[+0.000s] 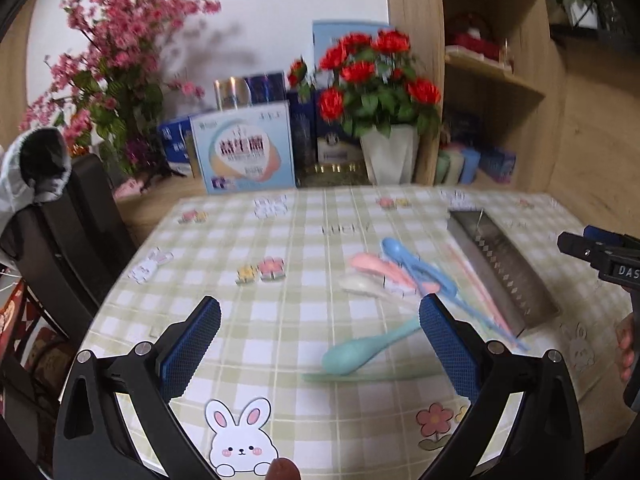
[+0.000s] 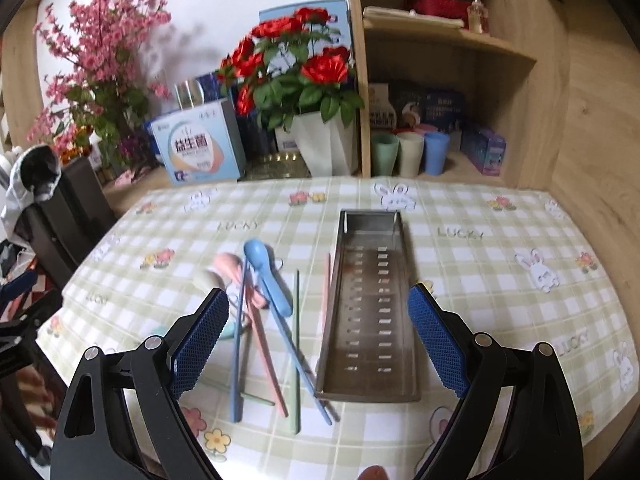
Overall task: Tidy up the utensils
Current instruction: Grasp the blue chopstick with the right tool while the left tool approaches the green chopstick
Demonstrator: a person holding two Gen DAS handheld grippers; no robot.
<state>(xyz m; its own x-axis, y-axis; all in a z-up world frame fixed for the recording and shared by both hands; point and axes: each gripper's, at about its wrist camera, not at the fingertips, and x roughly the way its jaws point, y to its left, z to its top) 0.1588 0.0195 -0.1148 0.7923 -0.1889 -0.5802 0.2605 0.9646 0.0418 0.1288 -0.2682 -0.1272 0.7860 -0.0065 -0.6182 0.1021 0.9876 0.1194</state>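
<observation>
Pastel plastic spoons (image 2: pixel 256 280) and chopsticks (image 2: pixel 296 344) lie lower centre, between the wide-open right gripper (image 2: pixel 318 334) fingers, beside the perforated steel tray (image 2: pixel 370 304); left gripper (image 1: pixel 320 344) also gapes.

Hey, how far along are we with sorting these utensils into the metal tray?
Nothing looks done: the metal tray holds no utensils. Nothing is in hand either; the left gripper and right gripper are both open and hold nothing. Everything is left: the blue spoon, pink spoon, teal spoon, white spoon and the chopsticks lie beside the tray on the tablecloth.
</observation>
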